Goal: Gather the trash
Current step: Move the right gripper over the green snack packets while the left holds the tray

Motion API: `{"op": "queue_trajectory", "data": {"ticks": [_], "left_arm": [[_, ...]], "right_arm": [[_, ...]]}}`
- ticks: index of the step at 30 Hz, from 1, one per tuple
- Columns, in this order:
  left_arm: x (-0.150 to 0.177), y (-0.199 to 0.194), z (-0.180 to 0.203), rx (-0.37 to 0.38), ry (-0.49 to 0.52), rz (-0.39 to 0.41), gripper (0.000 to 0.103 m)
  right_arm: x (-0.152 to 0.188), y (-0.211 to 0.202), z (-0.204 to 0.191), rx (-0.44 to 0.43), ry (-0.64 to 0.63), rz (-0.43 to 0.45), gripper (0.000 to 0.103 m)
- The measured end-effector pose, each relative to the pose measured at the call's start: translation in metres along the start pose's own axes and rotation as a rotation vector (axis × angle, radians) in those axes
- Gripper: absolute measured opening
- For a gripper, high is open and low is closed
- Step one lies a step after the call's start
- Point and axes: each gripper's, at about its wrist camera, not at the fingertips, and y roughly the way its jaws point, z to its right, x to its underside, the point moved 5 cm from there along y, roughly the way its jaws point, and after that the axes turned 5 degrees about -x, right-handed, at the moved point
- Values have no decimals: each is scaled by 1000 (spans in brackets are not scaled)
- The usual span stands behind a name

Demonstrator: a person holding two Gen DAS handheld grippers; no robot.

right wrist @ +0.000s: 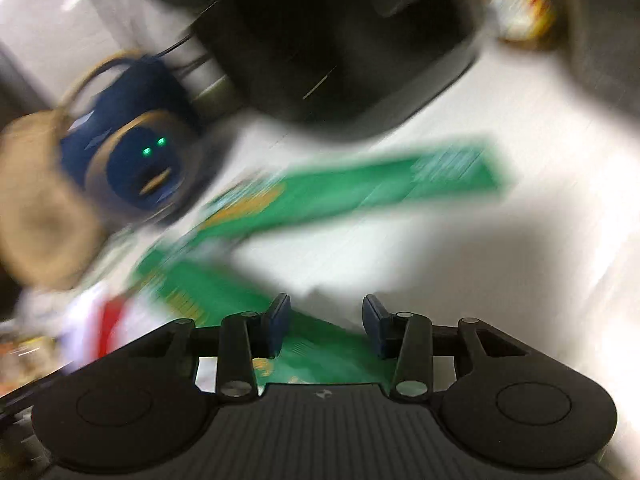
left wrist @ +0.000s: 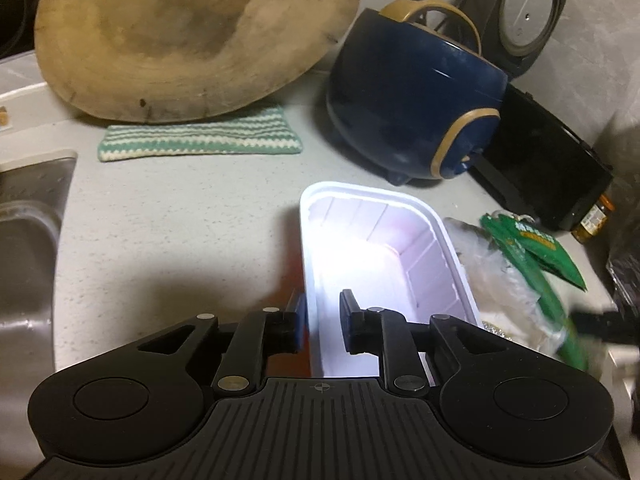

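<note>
While your left tool (left wrist: 320, 318) straddles the near wall of the white tray (left wrist: 384, 248) on the surface (left wrist: 168, 216), its pads look set on that wall, one inside and one outside; it seems to grip the tray. Just right of the tray lies a clear bag (left wrist: 500, 280) with a green wrapper (left wrist: 536, 240).

From the right wrist, everything is blurred. Your right tool (right wrist: 325, 322) stands open over the green wrapper (right wrist: 360, 192), nothing pinched. You are mid-reach; next, steady, lower and close on the wrapper.
</note>
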Motion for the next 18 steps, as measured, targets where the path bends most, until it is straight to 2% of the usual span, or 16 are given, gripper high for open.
{"op": "queue_trajectory", "data": {"ticks": [2,4,5,6,9,11,14,16,18], "left_arm": [[1,4,2,-14,-4,0,21],[2,9,6,-40,5,-4,21],[2,11,8,-54,13,-7,21],[3,13,9,-66,22,-8,21],[3,18,12,-88,31,-6,21],[3,20,12,-85,28,-2,21],[4,24,10,-70,19,-13,21],[7,25,7,-56,18,-34,20],[8,22,2,-67,18,-22,18]], "right_arm": [[24,0,-22,-88,-29,-67,44],[40,-2,-45,-86,-145,-82,58],[45,-4,-55,-51,-220,-65,68],[49,-6,-65,3,-311,-34,73],[59,-6,-91,114,-541,17,76],[63,2,-100,169,-632,32,76],[53,13,-97,196,-607,61,76],[45,17,-91,181,-524,65,76],[40,17,-80,154,-418,41,76]]}}
